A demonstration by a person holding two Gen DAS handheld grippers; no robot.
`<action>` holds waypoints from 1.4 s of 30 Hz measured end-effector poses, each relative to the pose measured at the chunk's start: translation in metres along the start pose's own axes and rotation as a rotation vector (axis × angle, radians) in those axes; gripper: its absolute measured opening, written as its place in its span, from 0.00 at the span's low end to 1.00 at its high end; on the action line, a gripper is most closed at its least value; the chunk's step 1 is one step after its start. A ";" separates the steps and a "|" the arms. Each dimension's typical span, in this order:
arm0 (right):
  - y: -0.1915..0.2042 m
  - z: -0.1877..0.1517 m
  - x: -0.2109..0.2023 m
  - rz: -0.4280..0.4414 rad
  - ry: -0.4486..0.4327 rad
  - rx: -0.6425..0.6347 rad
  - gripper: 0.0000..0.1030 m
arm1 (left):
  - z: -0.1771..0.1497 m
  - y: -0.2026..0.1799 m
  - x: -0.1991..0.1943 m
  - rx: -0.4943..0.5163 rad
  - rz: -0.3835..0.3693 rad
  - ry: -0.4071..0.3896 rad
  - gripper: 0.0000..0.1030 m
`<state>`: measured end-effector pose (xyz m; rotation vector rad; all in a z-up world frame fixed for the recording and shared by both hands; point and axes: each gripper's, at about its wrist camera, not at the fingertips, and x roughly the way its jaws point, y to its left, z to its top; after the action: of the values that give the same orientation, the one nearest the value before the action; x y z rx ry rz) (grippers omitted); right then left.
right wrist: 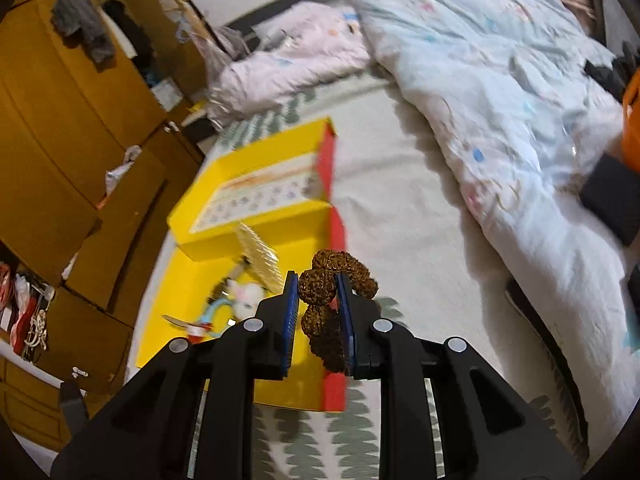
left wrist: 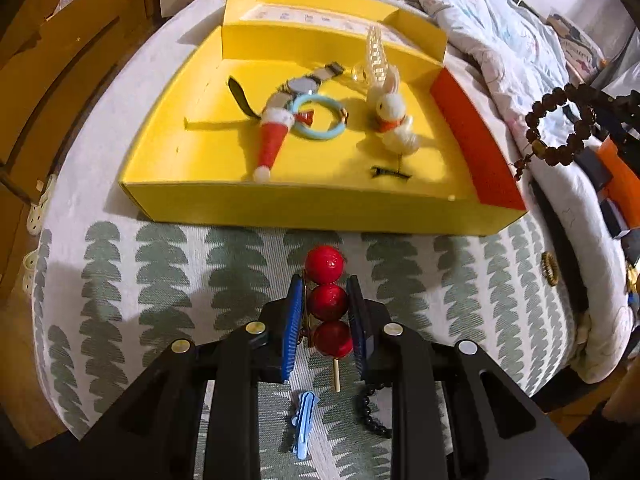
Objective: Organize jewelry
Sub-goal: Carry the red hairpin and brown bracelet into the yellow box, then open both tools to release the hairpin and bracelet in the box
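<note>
Above the near bed, my left claw (left wrist: 325, 280) clamps a red-ball hair stick (left wrist: 328, 300); my right claw (right wrist: 317, 280) clamps a brown bead bracelet (right wrist: 328, 292), right of the yellow tray (left wrist: 280, 204).

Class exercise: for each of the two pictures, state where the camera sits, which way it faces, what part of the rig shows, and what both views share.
Left wrist: on the left claw, facing steeply down at the bed and yellow box; its fingers clamp a red ball hairpin.
Right wrist: on the right claw, facing down across the bed; its fingers clamp a brown bead bracelet.
Shared: the yellow box and the bracelet.
</note>
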<state>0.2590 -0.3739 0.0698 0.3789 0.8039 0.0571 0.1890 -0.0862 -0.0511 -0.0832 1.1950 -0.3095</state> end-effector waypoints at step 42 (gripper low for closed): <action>0.056 -0.021 0.139 -0.005 0.176 -0.092 0.20 | 0.113 0.014 0.094 0.029 0.062 0.124 0.23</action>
<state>0.3456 -0.2890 -0.0197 0.2870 0.9724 0.1234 0.3267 -0.1102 -0.0968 -0.0012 1.3127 -0.2808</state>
